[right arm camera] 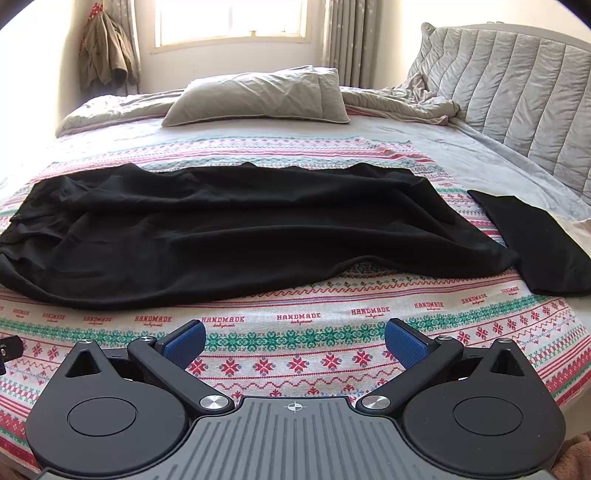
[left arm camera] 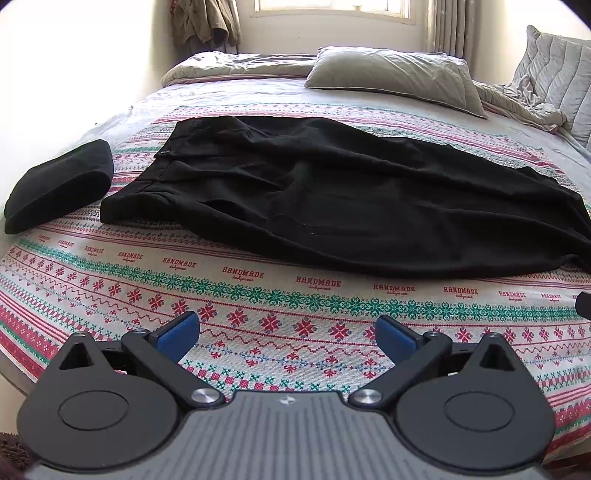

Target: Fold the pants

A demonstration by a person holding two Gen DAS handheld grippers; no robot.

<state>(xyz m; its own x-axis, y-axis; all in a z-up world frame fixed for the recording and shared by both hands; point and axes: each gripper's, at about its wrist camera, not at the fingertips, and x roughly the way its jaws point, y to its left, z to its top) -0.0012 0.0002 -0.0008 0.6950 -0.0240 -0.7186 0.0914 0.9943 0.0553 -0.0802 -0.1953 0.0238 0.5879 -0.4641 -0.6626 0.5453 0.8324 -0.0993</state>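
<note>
Left wrist view. A bed (left arm camera: 110,122) under a window (left arm camera: 332,5) carries a patterned blanket (left arm camera: 258,295) printed with red and green motifs and the word HANDMADE. One pair of black pants (left arm camera: 332,199) lies spread flat across the blanket, waistband to the left, legs running right. One folded black garment (left arm camera: 59,184) sits just beside the waistband, apart from it. One grey pillow (left arm camera: 395,77) lies near the far edge; a quilted headboard (left arm camera: 554,70) stands at right. The left claw (left arm camera: 287,334) hovers over bare blanket short of the pants, its blue pads (left arm camera: 177,334) wide apart and holding nothing.

Right wrist view. The same bed: one pair of pants (right arm camera: 240,236), one pillow (right arm camera: 258,96), and one folded black piece (right arm camera: 535,240) beside the leg ends at right. A jacket (right arm camera: 105,55) hangs in the corner. The right claw (right arm camera: 295,341) is likewise spread wide and empty, near the pants' front edge.
</note>
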